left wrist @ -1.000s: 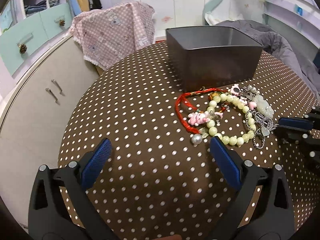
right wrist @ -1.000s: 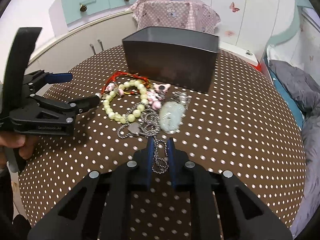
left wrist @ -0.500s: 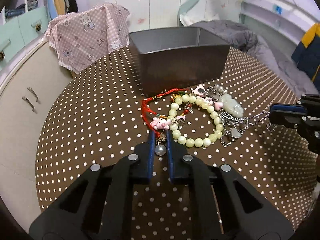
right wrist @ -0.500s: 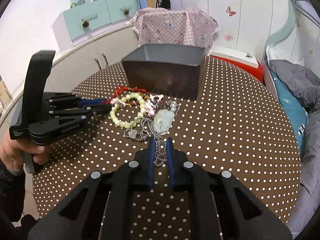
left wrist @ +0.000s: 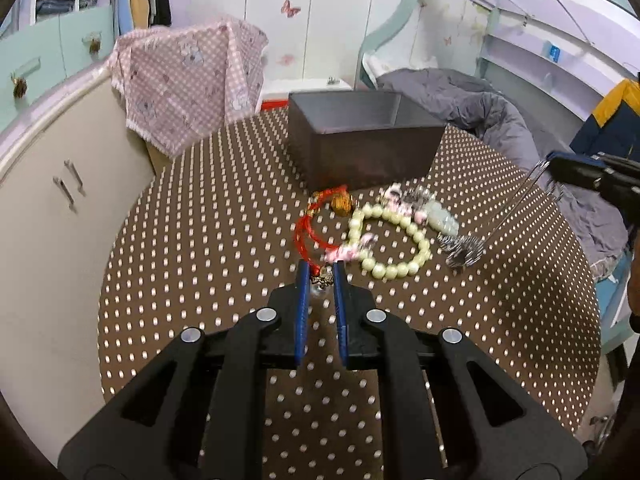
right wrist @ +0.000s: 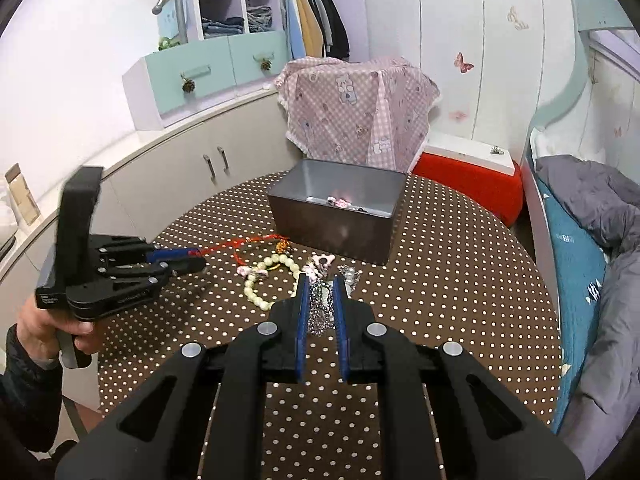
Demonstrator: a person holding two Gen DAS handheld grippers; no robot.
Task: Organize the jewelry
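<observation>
Left hand-held gripper clamped on red cord bracelet's charm; cord trails ahead. Right hand-held gripper clamped on silver chain, pulled taut. Pearl bracelet on tabletop between them; grey box beyond.

A red cord, pale bead bracelet, pink charms and silver chain cluster mid-table before the open grey box, which holds small pieces.
</observation>
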